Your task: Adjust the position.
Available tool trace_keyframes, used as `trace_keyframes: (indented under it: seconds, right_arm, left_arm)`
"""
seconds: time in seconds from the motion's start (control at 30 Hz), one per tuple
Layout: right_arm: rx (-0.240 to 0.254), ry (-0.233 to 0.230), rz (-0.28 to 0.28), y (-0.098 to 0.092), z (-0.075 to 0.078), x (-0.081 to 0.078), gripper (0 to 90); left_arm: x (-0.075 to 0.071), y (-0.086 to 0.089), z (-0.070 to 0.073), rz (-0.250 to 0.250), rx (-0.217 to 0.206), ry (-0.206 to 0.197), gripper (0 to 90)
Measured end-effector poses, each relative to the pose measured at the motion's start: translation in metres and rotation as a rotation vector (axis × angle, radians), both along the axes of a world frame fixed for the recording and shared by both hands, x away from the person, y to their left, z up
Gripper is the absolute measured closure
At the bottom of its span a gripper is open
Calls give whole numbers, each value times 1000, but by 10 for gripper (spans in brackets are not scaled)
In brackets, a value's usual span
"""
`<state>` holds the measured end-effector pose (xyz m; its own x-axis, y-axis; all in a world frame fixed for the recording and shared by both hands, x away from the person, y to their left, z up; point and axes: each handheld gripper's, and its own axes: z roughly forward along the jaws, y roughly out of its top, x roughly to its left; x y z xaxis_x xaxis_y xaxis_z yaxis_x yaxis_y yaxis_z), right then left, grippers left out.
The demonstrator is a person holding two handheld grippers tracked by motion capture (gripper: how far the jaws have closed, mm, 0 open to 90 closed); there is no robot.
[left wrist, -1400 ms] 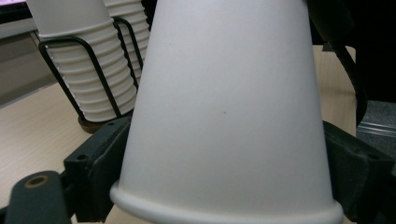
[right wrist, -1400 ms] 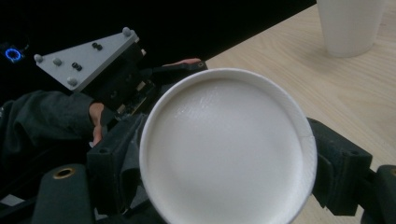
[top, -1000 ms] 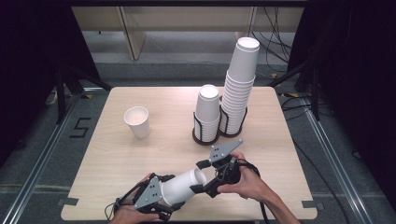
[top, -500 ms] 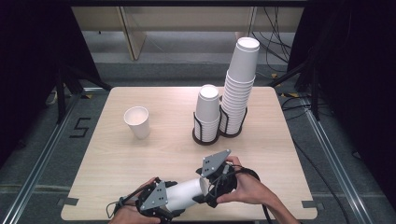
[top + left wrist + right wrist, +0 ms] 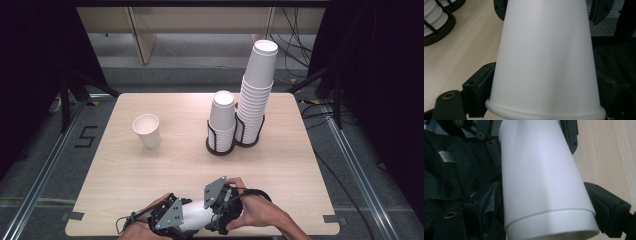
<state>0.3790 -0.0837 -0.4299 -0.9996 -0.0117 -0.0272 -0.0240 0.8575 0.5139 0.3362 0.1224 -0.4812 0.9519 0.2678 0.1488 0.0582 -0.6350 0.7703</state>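
**Paper cups — nested pair held between two grippers**

The paper cups (image 5: 196, 218) lie on their side at the near edge of the table (image 5: 165, 170), well in front of the two black wire holders (image 5: 221, 145) and their cup stacks (image 5: 256, 95). A single upright cup (image 5: 147, 131) stands well to the left of the holders.

The left gripper (image 5: 186, 225) is clamped on the rim end; in the left gripper view its jaws press both sides of the cup wall (image 5: 544, 57) just above the rolled rim. The right gripper (image 5: 216, 212) flanks the base end; in the right gripper view a seam shows where one cup (image 5: 541, 180) sits inside another — the jaws stand at either side of it, but whether they press cannot be told.

Handling, as a judgement:
- Very light; thin walls that dent under a firm squeeze.
- Smooth, slightly slippery coating; the taper lets a grip slide toward the base.
- Stiffest at the rolled rim and the base ring. Take hold there, not mid-wall.
- Separate by a straight pull along the axis.
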Motion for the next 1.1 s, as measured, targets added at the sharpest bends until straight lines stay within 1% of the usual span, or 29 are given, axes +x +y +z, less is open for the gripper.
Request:
trace_keyframes:
  seconds: [0.03, 0.07, 0.1, 0.17, 0.2, 0.23, 0.27, 0.3, 0.33, 0.37, 0.4, 0.43, 0.5, 0.53, 0.57, 0.63, 0.67, 0.7, 0.73, 0.77, 0.8, 0.83, 0.87, 0.93, 0.97, 1.0, 1.03, 1.07, 1.1]
  right_arm:
    - [-9, -11, 11, 1, -2, 0, 169]
    - [-16, 0, 4, 2, -2, -1, 167]
    - [-32, 11, -26, 1, -2, -3, 169]
    - [-37, 6, -18, 2, -4, -3, 174]
    - [-51, 8, -20, 3, -5, -4, 176]
    - [-63, 6, -14, 3, -5, -5, 177]
    - [-74, 14, -24, 3, -5, -6, 181]
    - [-83, 10, -34, 3, -5, -7, 195]
    - [-93, -9, -20, 3, -6, -6, 218]
    - [-100, -3, -20, 3, -5, -6, 226]
    - [-102, 1, -14, 3, -6, -6, 229]
    - [-80, -15, 24, 3, -7, -4, 231]
    - [-85, -22, 23, 2, -6, -5, 232]
    - [-79, -21, 31, 2, -5, -4, 232]
    - [-68, -32, 35, 1, -5, -2, 232]
    - [-46, 18, -16, -5, -2, -1, 235]
    - [-7, -13, 45, -5, -3, 5, 236]
    - [23, 7, 43, -8, -1, 6, 237]
    - [48, 25, 51, -12, 1, 10, 237]
    - [51, 23, 49, -14, 3, 11, 238]
    - [72, 50, 33, -16, 6, 10, 238]
    - [94, 57, 31, -19, 8, 11, 238]
    - [112, 48, 25, -21, 11, 13, 238]
    - [143, 44, 23, -25, 14, 15, 238]
    - [155, 44, 25, -25, 14, 15, 237]
    - [158, 45, 27, -25, 14, 15, 237]
    - [167, 51, 30, -25, 14, 15, 237]
    - [181, 80, 29, -25, 14, 14, 237]
    - [187, 89, 35, -25, 14, 14, 237]
  left_arm:
    - [0, 0, 0, -5, -3, 0, 156]
    - [0, 0, -1, -7, -4, 2, 156]
    - [-1, 0, 0, -7, -2, 1, 155]
    - [-1, -1, 0, -5, -10, -1, 155]
    - [-1, -1, 0, -12, -2, -5, 154]
    - [-1, -1, 0, -7, -10, -2, 154]
    - [0, -1, 0, -12, 5, -5, 154]
    - [-1, -1, -1, -13, -3, -2, 152]
    - [-1, -2, -2, -17, -7, 0, 151]
    - [-2, -2, -2, -17, -5, 0, 150]
    - [-2, -3, -3, -19, -16, -1, 147]
    - [-1, -2, -2, -16, -9, -1, 141]
    - [1, -1, -3, -17, -25, -4, 114]
    - [1, 1, -3, -13, -38, 3, 98]
    - [2, 2, -4, -1, -72, 6, 85]
    - [5, 6, -4, 14, -134, 0, 62]
    - [7, 7, -4, 15, -181, 3, 56]
    - [8, 10, -3, 26, -240, 4, 50]
    - [9, 11, -3, 24, -247, 2, 54]
    - [9, 12, -2, 27, -281, 1, 56]
    - [9, 13, -1, 30, -308, -4, 56]
    - [9, 14, 0, 35, -340, 1, 54]
    - [9, 16, 2, 44, -348, -3, 53]
    - [8, 16, 4, 45, -405, -11, 50]
    - [8, 16, 5, 48, -403, -12, 48]
    - [8, 15, 4, 39, -435, -10, 46]
    - [6, 16, 5, 41, -425, -18, 45]
    - [6, 16, 6, 40, -428, -23, 45]
    - [6, 15, 6, 32, -430, -30, 45]
